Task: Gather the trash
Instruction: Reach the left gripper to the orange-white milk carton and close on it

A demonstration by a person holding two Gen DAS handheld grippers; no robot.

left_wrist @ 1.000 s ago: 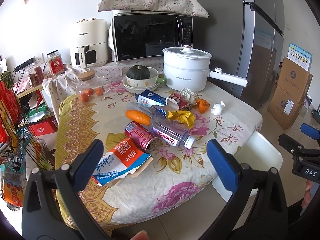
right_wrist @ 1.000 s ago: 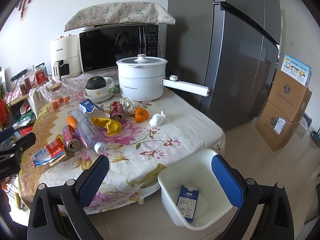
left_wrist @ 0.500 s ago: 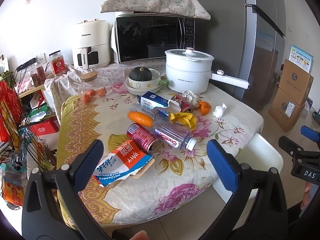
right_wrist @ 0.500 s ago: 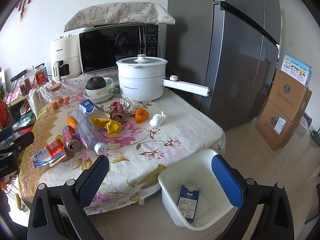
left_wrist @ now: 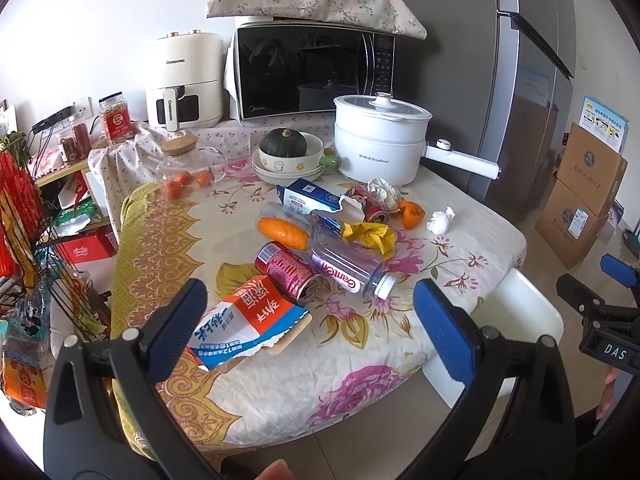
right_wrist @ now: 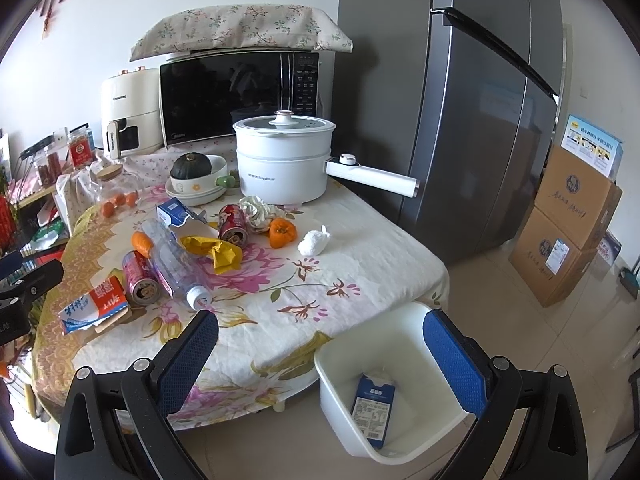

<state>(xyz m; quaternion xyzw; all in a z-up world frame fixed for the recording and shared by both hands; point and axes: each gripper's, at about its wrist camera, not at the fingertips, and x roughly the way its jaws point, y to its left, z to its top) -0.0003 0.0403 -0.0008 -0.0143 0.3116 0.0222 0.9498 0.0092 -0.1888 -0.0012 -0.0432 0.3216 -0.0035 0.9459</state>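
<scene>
Trash lies on the floral tablecloth: a torn orange and blue carton, a red can, a clear plastic bottle, a yellow wrapper, a blue carton, a second red can and a white tissue ball. My left gripper is open and empty, just in front of the torn carton. My right gripper is open and empty above the white bin, which holds a blue carton.
A white pot, a bowl with a squash, a glass jar with oranges, a microwave and an air fryer stand at the back. A grey fridge and cardboard boxes are on the right. A wire rack is on the left.
My left gripper has moved a little closer to the table, so the trash looks larger. The right gripper has barely moved.
</scene>
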